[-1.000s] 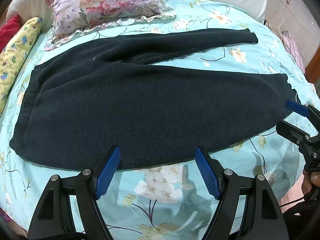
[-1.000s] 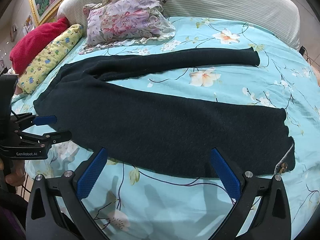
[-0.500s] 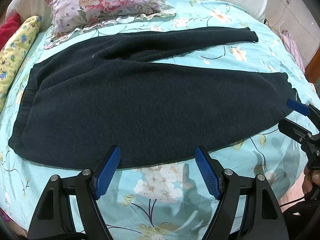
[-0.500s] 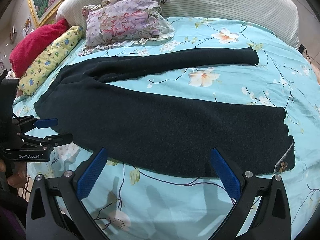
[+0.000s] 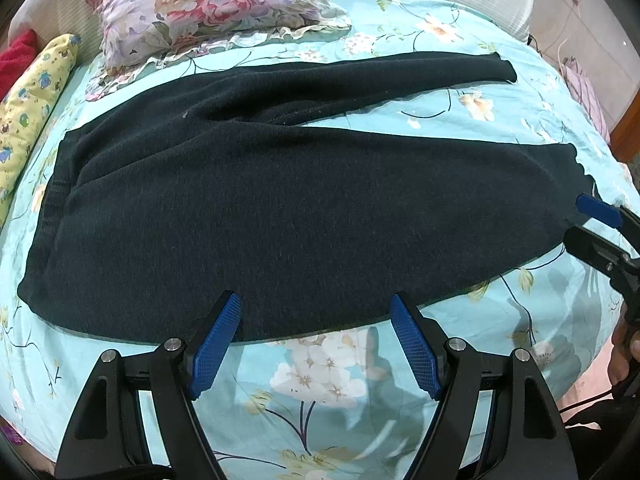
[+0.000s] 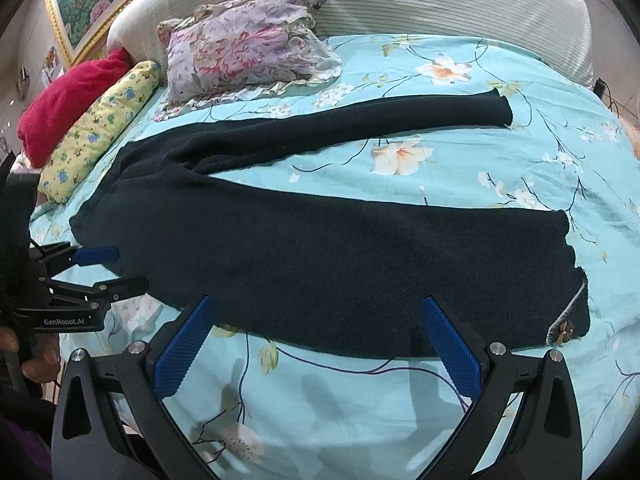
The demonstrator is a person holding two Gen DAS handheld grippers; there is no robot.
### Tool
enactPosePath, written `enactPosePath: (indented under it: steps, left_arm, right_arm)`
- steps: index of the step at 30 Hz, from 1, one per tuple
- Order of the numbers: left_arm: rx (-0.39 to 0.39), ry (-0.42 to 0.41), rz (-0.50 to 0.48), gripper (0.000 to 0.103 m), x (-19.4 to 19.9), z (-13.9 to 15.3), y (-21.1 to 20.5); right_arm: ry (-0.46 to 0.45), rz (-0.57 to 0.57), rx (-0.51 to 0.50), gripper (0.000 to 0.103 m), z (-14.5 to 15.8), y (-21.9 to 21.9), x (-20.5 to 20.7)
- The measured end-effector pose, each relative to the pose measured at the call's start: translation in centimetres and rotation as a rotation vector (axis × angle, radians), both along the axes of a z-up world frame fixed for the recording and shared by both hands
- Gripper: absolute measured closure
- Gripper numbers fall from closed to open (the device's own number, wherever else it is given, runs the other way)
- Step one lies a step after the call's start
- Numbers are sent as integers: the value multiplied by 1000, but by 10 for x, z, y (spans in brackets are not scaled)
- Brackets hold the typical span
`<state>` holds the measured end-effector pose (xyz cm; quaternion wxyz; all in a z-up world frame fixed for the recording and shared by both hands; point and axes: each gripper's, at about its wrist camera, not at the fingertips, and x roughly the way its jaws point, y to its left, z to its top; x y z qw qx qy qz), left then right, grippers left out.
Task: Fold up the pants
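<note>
Dark navy pants (image 5: 280,208) lie flat on the bed, waistband at the left, two legs spread apart toward the right. They also show in the right wrist view (image 6: 340,256), with a small flower trim at the near leg's hem. My left gripper (image 5: 316,312) is open and empty, its fingertips at the pants' near edge. My right gripper (image 6: 316,316) is open and empty at the near leg's front edge. Each gripper shows in the other's view: the right one (image 5: 588,220) by the hem, the left one (image 6: 116,268) by the waistband.
The bed has a turquoise floral sheet (image 5: 320,380). A floral pillow (image 5: 208,4) lies at the back. A yellow bolster (image 6: 104,128) and a red cushion (image 6: 68,96) lie at the back left. A padded headboard (image 6: 440,4) runs behind.
Both grippers have moved slightly forward toward the pants' near edge. The pants have not moved and both grippers stay open.
</note>
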<state>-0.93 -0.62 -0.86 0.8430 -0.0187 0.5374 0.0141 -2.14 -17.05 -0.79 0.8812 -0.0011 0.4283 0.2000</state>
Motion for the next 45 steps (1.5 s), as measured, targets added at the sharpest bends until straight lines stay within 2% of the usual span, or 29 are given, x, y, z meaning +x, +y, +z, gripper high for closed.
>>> enactPosePath:
  steps: [9,18,32,38,45]
  left_arm:
    - [-8,5,0,25,14,6,5]
    - [-14,-4,-15,24,51,19,15]
    - [-25,-35,-96,23,148,41,25]
    - [-7,-12,-122,23,196,40,27]
    - [-21,12,-178,23,247,33,24]
  right_arm:
    - [15,-34,39,0,4,-10,13]
    - [46,-89,77,0,10,-24,45]
    - [28,-175,65,0,28,-56,128]
    - [8,-211,70,0,38,-80,169]
    - [5,-248,83,0,46,-109,229]
